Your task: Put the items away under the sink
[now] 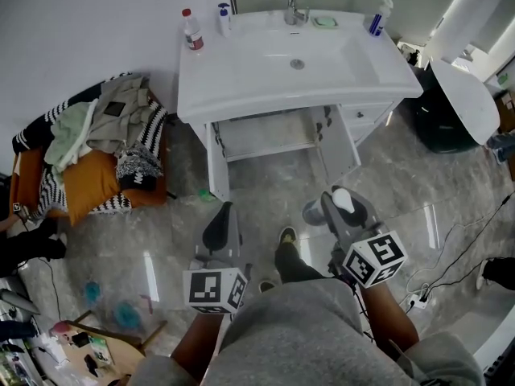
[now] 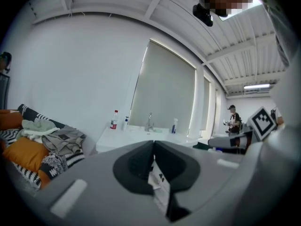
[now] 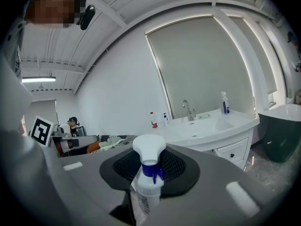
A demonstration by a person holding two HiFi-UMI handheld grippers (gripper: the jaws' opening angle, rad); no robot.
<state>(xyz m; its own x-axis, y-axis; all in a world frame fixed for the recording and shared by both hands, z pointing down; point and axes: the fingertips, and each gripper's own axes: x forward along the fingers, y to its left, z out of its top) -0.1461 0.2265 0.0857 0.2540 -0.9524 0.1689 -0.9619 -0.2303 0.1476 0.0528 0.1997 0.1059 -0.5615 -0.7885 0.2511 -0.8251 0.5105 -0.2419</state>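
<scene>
A white vanity sink (image 1: 241, 83) stands ahead, and the cabinet (image 1: 269, 135) beneath it has both doors swung wide. My right gripper (image 1: 336, 209) (image 3: 149, 160) is shut on a spray bottle (image 1: 343, 199) (image 3: 148, 147) with a white head and blue collar, held upright well short of the cabinet. My left gripper (image 1: 223, 215) (image 2: 154, 145) is level with it; its jaws are shut on a thin white printed packet (image 2: 159, 183). On the sink top stand a red-capped bottle (image 1: 191, 29), a white pump bottle (image 1: 224, 18), a green soap dish (image 1: 324, 22) and a blue spray bottle (image 1: 376, 16).
A heap of clothes and orange cushions (image 1: 96, 143) lies on the floor at the left. A dark bin (image 1: 442, 119) stands right of the vanity. Cables and a power strip (image 1: 418, 300) run along the right floor. Another person (image 2: 233, 121) stands in the background.
</scene>
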